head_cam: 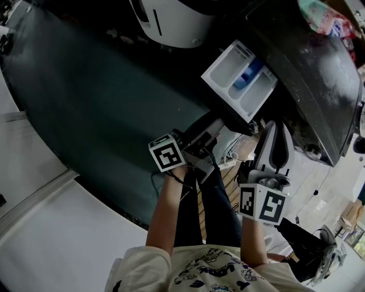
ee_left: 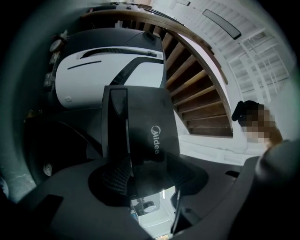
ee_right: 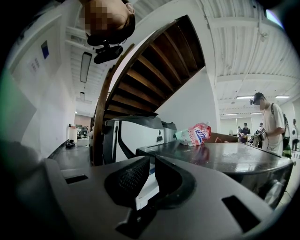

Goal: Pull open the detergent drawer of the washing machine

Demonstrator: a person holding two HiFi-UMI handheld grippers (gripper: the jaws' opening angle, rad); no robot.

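The detergent drawer (head_cam: pixel 226 67) stands pulled out of the dark washing machine (head_cam: pixel 311 80), white inside with a blue insert (head_cam: pixel 249 74). Its dark front panel (ee_left: pixel 140 117), marked Midea, rises between the jaws of my left gripper (ee_left: pixel 147 174). Those jaws stand wide, and light shows beside the panel, so the pads do not press on it. In the head view my left gripper (head_cam: pixel 212 130) sits just below the drawer's front. My right gripper (head_cam: pixel 272 128) hangs beside the machine's front, right of the drawer. Its jaws (ee_right: pixel 149 174) are nearly together with nothing held; only the white drawer (ee_right: pixel 144 190) shows through the slit.
A second, white and black machine (head_cam: pixel 177 23) (ee_left: pixel 93 79) stands beyond the drawer. A pink detergent bag (head_cam: pixel 325 17) (ee_right: pixel 194 133) lies on the washer's top (ee_right: pixel 211 154). A wooden staircase (ee_left: pixel 197 93) curves overhead. Cables (head_cam: pixel 228 157) lie on the floor. People (ee_right: pixel 269 122) stand far off.
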